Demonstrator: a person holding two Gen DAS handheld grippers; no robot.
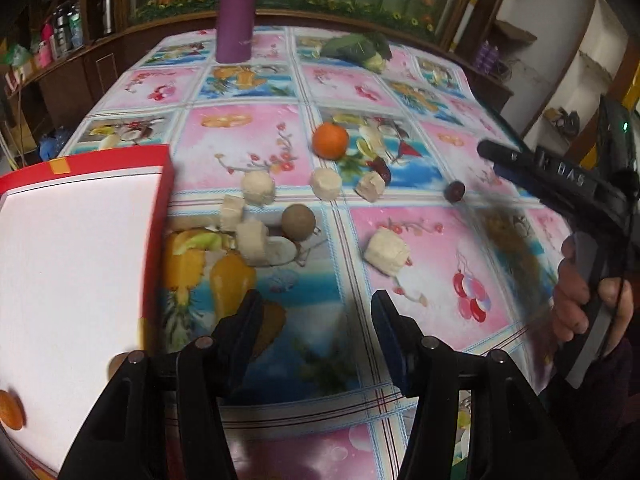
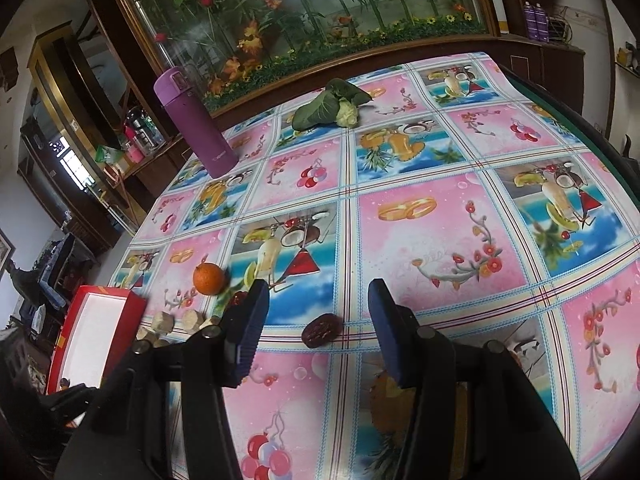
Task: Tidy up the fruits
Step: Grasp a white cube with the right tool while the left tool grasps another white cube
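Note:
A red box with a white inside stands at the left, with an orange piece in its near corner. An orange, a brown round fruit, several pale cut chunks and two dark red dates lie on the fruit-print tablecloth. My left gripper is open and holds nothing, just right of the box. My right gripper is open over the cloth, with a dark date lying between its fingers' lines. The orange and box sit to its left.
A purple flask stands at the table's far side, and a leafy cauliflower lies near the far edge. A glass-fronted cabinet with plants runs behind the table. A hand holds the right gripper's handle at the right edge.

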